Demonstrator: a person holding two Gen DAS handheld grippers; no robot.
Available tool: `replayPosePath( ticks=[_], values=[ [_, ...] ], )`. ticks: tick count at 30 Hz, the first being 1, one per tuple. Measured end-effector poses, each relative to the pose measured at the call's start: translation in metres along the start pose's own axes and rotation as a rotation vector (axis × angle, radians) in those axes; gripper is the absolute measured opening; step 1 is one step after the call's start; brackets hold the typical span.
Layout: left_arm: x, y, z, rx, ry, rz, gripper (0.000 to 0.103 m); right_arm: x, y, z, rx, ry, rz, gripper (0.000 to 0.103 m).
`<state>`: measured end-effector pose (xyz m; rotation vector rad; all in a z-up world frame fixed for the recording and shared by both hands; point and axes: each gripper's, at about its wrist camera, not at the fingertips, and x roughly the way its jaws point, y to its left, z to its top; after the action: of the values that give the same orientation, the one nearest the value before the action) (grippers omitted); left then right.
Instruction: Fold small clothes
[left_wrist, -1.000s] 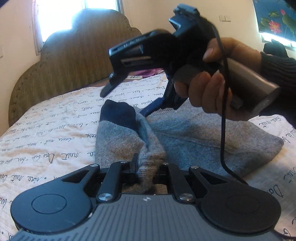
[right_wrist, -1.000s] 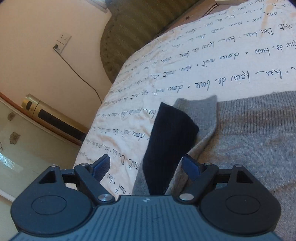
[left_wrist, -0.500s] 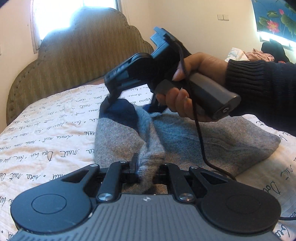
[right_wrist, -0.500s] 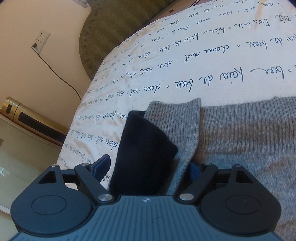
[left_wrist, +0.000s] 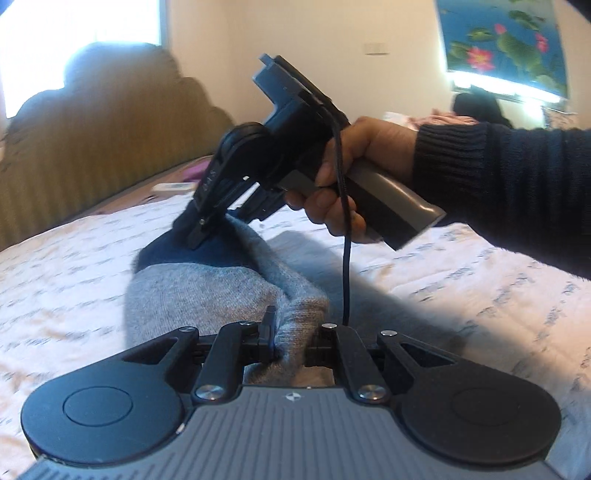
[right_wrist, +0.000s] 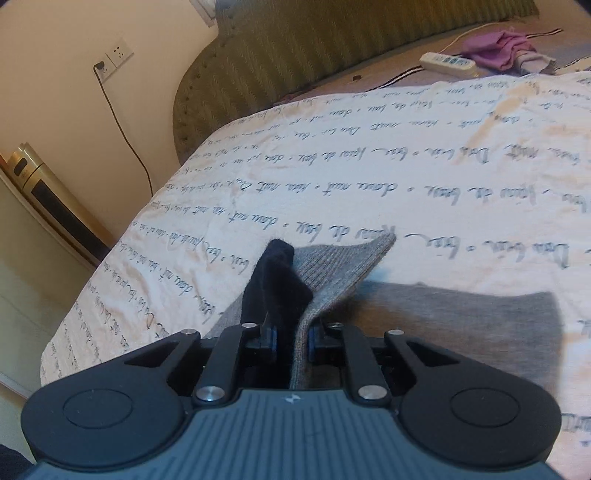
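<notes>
ribbed grey knit garment (left_wrist: 207, 295), navy cuff (right_wrist: 275, 284)

A wide bed under a cream bedspread printed with dark cursive script (right_wrist: 424, 155) fills the room's middle. At its head stands a scalloped, olive-brown ribbed upholstered headboard (right_wrist: 295, 48), a bright window (left_wrist: 74, 40) glaring behind it. The walls are plain cream (right_wrist: 48, 74); a white wall socket (right_wrist: 114, 59) feeds a dark cable running down. A blue lotus-flower picture (left_wrist: 502, 44) hangs on the far wall.
</notes>
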<state>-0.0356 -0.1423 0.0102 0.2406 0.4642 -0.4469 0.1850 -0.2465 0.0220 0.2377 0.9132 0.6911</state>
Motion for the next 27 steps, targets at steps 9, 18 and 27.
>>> replayPosePath(
  ticks=[9, 18, 27],
  values=[
    [0.058, -0.055, 0.010, 0.017, 0.115, -0.132, 0.011, -0.040, -0.082, -0.035, 0.090, -0.013, -0.099, 0.013],
    [0.015, -0.001, 0.009, -0.078, 0.038, -0.297, 0.058, -0.073, -0.110, -0.067, 0.326, -0.188, -0.060, 0.071],
    [0.040, 0.191, 0.016, -0.703, 0.038, -0.164, 0.090, -0.089, -0.120, -0.086, 0.385, -0.218, -0.004, 0.084]
  ],
)
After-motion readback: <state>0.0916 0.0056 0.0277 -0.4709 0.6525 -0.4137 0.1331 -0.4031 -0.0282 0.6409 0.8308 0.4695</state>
